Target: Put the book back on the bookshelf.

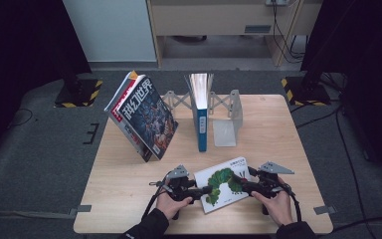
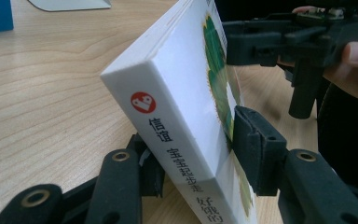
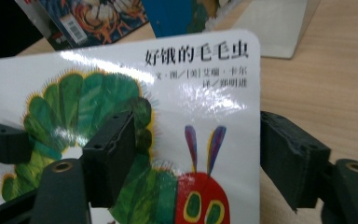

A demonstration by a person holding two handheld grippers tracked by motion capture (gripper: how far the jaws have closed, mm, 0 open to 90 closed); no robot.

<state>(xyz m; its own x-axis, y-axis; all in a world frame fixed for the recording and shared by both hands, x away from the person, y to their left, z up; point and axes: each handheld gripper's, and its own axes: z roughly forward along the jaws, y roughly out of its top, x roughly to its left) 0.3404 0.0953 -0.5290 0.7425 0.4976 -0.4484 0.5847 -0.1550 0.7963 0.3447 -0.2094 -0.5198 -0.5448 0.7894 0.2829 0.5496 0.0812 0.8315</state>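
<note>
A white picture book with a green caterpillar on its cover (image 1: 222,175) lies at the table's near edge, tilted up off the wood. My left gripper (image 1: 205,190) is shut on its spine end. In the left gripper view the book (image 2: 177,74) stands between the jaws of my left gripper (image 2: 200,156), one pad on the cover and the other on the back. My right gripper (image 1: 239,185) is at the book's right edge. In the right gripper view my right gripper (image 3: 198,149) has one jaw over the book's (image 3: 191,93) cover while the other stands just clear of its edge.
A colourful magazine (image 1: 144,117) leans at the left rear of the wooden table (image 1: 124,199). A blue book (image 1: 202,119) stands upright in a grey bookend rack (image 1: 229,117). Black stands with striped bases sit on the floor behind.
</note>
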